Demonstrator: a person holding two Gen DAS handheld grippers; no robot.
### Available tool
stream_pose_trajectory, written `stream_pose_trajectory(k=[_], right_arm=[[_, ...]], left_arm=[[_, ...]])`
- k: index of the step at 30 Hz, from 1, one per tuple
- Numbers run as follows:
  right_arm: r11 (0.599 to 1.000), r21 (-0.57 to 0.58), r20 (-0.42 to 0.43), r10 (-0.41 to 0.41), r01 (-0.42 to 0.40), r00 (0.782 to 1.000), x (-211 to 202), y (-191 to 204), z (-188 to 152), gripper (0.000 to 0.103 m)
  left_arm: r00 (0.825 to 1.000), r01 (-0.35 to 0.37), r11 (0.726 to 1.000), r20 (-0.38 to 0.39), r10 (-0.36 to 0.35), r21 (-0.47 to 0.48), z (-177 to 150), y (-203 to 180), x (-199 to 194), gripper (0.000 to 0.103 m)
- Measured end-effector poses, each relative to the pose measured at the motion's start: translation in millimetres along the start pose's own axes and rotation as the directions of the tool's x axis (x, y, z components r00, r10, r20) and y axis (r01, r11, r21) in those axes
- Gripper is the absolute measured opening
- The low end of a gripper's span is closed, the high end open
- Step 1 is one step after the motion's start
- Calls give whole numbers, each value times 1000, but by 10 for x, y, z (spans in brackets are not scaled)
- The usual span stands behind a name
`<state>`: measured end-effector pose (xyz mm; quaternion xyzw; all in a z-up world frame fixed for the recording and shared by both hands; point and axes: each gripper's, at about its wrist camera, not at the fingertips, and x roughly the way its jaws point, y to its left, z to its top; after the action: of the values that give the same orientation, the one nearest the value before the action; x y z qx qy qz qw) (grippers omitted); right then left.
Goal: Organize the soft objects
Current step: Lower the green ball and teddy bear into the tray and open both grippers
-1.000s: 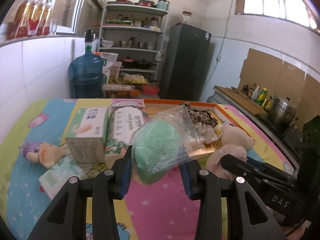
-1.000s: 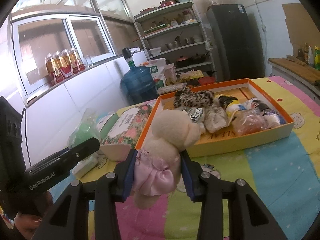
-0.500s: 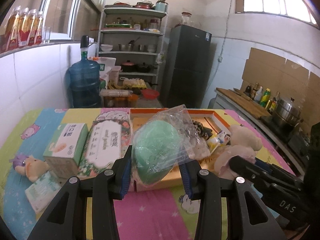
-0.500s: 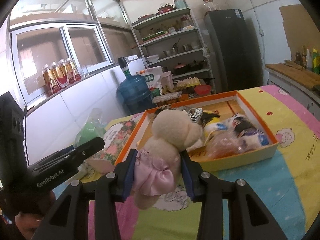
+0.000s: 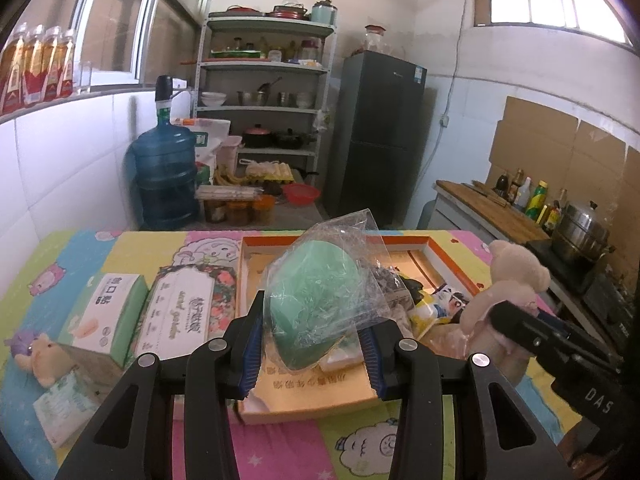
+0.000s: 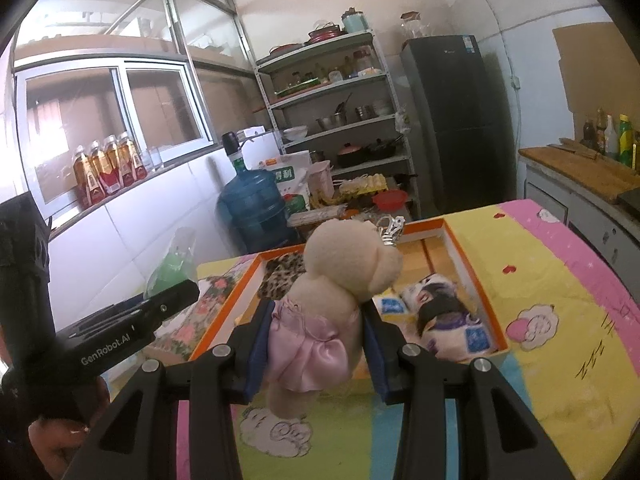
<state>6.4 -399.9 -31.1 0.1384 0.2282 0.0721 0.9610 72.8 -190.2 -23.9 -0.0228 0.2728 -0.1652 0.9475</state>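
Hanging over the near end of the shallow orange-rimmed cardboard tray [image 5: 448, 258], the left gripper [image 5: 312, 350] clamps a clear-bagged green sponge [image 5: 316, 300] and the right gripper [image 6: 316, 344], alongside, clamps a beige plush bear in a pink satin skirt [image 6: 340, 280], so the tray's open floor lies directly ahead of and below both loads.

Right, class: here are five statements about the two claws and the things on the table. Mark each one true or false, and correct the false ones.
1. The left claw grips a green soft thing in a clear bag. True.
2. The right claw is empty. False: it grips a cream teddy bear in a pink skirt.
3. The orange box already has soft things in it. True.
4. The big blue water bottle stands on the table. False: it stands behind the table, by the tiled wall.
5. A small purple-haired doll lies inside the orange box. False: it lies on the tablecloth, near the tissue boxes.
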Motion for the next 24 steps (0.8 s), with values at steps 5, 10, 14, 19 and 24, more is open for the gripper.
stream_pose_trajectory(k=[5, 10, 14, 19, 24], right_arm=[[1000, 0, 7, -10, 10, 1000, 42, -92, 74, 42], [1000, -2, 9, -17, 17, 1000, 99, -158, 149, 42], [1000, -15, -3, -10, 10, 1000, 196, -189, 215, 42], [999, -37, -38, 8, -10, 999, 411, -159, 265, 42], [999, -50, -73, 15, -18, 997, 614, -144, 280, 42]], left_arm=[[1000, 1, 1000, -12, -1, -17, 57, -14, 139, 43], [1000, 1, 1000, -25, -1, -26, 56, -45, 244, 43], [999, 1, 1000, -37, -2, -30, 40, -56, 334, 43], [998, 4, 999, -68, -7, -46, 7, -56, 465, 43], [996, -5, 999, -85, 1, -52, -17, -69, 593, 43]])
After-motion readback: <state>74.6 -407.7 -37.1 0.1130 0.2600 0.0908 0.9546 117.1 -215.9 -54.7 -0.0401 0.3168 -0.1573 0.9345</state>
